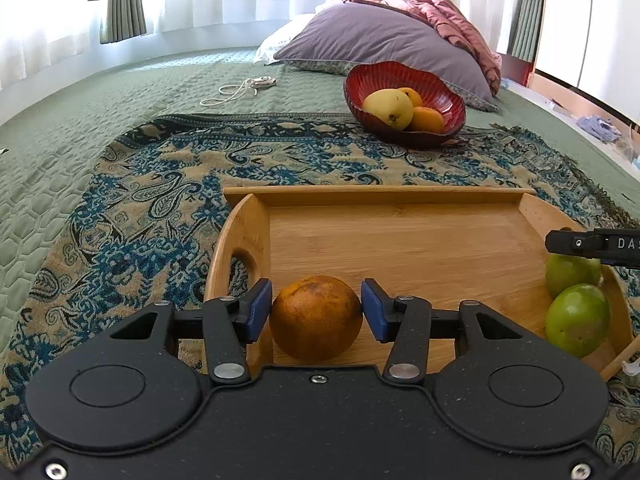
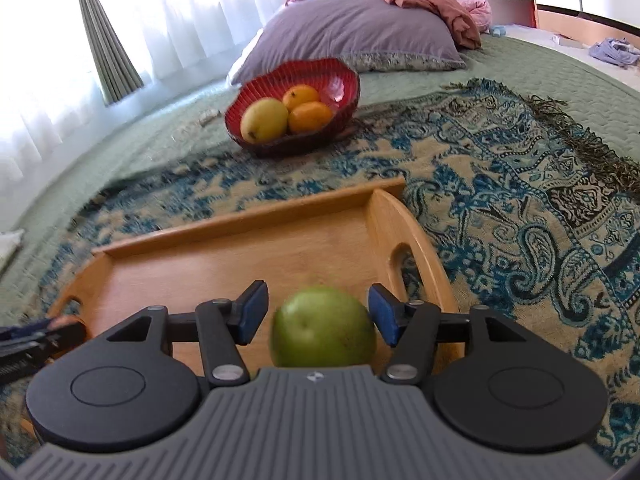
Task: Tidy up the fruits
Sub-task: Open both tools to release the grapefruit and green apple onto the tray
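Left tool (image 1: 316, 312): blue pads press both sides of a brownish orange (image 1: 316, 318), clamped on it at the wooden tray (image 1: 400, 200)'s near left corner. Probably picked for transfer.

Right tool (image 2: 316, 312): jaws straddle a green fruit (image 2: 324, 328), right pad touching, left pad just apart; not yet closed, seemingly mid-approach.

Count on tray: one orange, two green fruits (image 1: 578, 320), both at the right end.

Beyond, on the patterned throw (image 1: 160, 200) over the bed: red bowl (image 1: 360, 80) holding one yellow fruit (image 1: 388, 108) and two small oranges (image 1: 428, 119). Likely the destination.

Farthest: purple pillow (image 1: 380, 36).
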Available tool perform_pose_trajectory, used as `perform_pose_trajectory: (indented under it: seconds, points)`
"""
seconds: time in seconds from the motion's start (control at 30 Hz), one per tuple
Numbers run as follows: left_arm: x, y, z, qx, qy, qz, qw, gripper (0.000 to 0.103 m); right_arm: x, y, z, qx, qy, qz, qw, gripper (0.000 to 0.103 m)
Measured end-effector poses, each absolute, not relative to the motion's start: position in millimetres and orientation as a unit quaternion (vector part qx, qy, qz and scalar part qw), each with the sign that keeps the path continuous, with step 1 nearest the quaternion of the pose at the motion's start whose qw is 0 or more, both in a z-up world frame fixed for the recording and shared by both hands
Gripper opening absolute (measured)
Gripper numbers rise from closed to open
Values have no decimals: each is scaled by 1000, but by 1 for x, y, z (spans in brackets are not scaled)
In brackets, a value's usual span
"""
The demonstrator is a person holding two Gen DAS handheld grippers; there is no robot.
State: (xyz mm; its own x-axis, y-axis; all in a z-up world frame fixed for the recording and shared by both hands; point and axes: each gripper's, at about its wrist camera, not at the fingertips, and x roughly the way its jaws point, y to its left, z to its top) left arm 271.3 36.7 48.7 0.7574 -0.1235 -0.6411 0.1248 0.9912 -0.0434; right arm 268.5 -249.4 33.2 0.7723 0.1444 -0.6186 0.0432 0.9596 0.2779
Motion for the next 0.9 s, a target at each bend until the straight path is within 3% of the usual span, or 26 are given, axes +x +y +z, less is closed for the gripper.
perform_pose_trajectory:
  seconds: [0.07, 0.47, 0.9]
  points:
    - [269, 36, 51, -1, 337, -69, 939, 48, 267, -251, 35, 143, 334, 29, 931, 74]
    - [248, 36, 65, -6, 321, -76, 944, 74, 241, -256, 46, 141, 312, 46, 938, 81]
    - [195, 28, 78, 3, 294, -103, 950, 86, 192, -243, 64, 97, 265, 78, 956, 91]
